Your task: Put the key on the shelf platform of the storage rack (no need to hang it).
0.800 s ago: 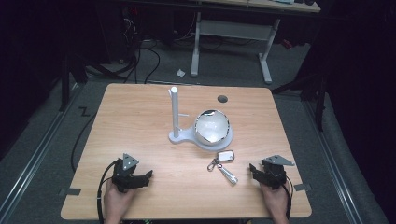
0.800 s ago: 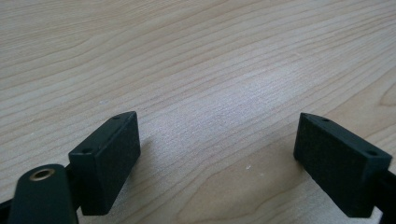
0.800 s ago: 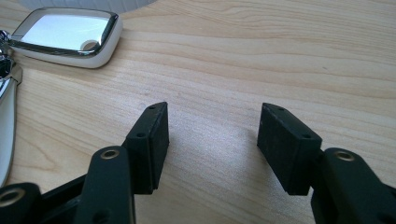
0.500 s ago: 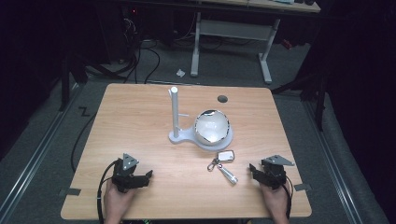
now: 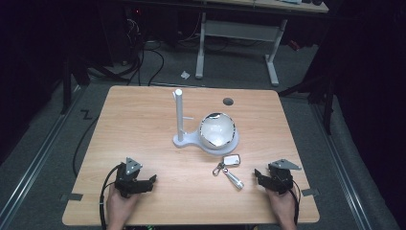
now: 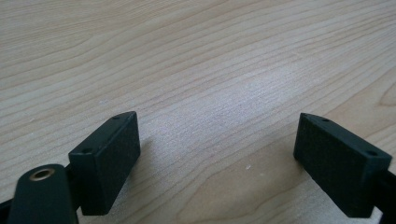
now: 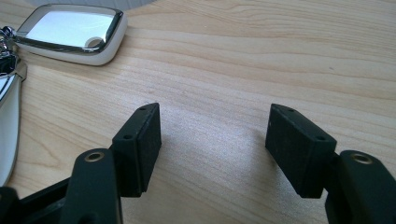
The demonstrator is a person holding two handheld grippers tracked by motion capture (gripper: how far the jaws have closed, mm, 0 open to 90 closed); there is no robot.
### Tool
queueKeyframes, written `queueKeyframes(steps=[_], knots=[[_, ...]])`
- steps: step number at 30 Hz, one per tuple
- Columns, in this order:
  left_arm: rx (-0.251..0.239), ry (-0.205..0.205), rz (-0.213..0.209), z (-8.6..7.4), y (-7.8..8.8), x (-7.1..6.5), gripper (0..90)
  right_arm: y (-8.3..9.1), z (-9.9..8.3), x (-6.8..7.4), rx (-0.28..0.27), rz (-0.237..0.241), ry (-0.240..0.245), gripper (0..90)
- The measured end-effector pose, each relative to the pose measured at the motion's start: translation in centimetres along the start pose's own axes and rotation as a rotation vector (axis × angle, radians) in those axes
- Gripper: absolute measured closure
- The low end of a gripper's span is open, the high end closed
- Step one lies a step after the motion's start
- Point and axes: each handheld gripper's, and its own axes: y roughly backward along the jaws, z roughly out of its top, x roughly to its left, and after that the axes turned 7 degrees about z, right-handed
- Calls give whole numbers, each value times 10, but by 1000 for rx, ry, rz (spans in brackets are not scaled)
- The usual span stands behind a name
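A: Has anything shifted in the last moment?

B: Nothing that I can make out. Set against the shots from just before, the high view matches: both hands sit at the near edge of the desk, the left gripper by the near left corner, the right gripper by the near right corner.

A: And the jaws?

B: Both stand apart. In the left gripper view the two black pads have bare wood between them. In the right gripper view it's the same, a wide gap with nothing in it.

A: Where are the keys?

B: The bunch of keys lies flat on the desk, nearer the right gripper, between it and the white stand. The white fob shows just ahead and to the left of the right gripper's jaws, apart from them. A silver key runs down the left side of that view.

A: And the stand?

B: Upright near the middle of the desk, a small peg jutting from its post, with a shiny bowl seated on its base just behind the keys.

A: So what does the stillness mean?

B: My guess is the job hasn't begun. The keys are untouched, and the right gripper is best placed to reach for them first.
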Motion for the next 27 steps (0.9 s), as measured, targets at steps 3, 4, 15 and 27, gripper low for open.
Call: queueKeyframes(steps=[3,4,15,27], knots=[[0,0,0,0,0,0,150,0,0,0,-1,-2,-2,365],[0,0,0,0,0,0,150,0,0,0,-1,-1,-3,368],[0,0,2,0,0,0,150,4,-2,2,-12,34,-28,448],[0,0,2,0,0,0,150,10,4,21,-30,97,26,503]])
